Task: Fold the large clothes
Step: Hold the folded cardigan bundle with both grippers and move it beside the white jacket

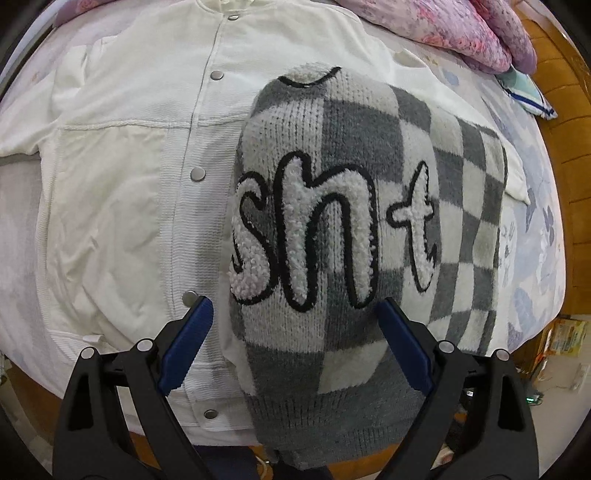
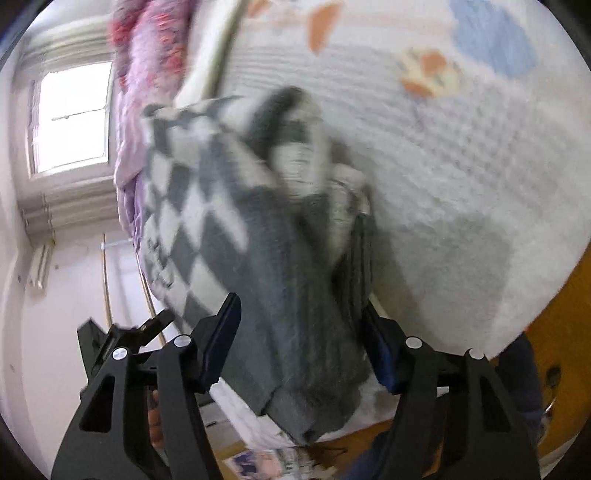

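A grey and white checkered knit sweater (image 1: 332, 229) with fuzzy white letters lies folded on the bed, on top of a white snap-button jacket (image 1: 122, 177). My left gripper (image 1: 295, 314) is open above the sweater's lower part, one blue finger on each side of it. In the right wrist view my right gripper (image 2: 299, 317) is open with its jaws on either side of the sweater's dark grey hem (image 2: 295, 332). That view is blurred and tilted.
The bed (image 1: 532, 229) has a pale printed sheet. A pink and purple quilt (image 1: 461, 29) is bunched at its far end. A wooden frame (image 1: 561, 122) runs along the right. A window (image 2: 70, 122) shows in the right wrist view.
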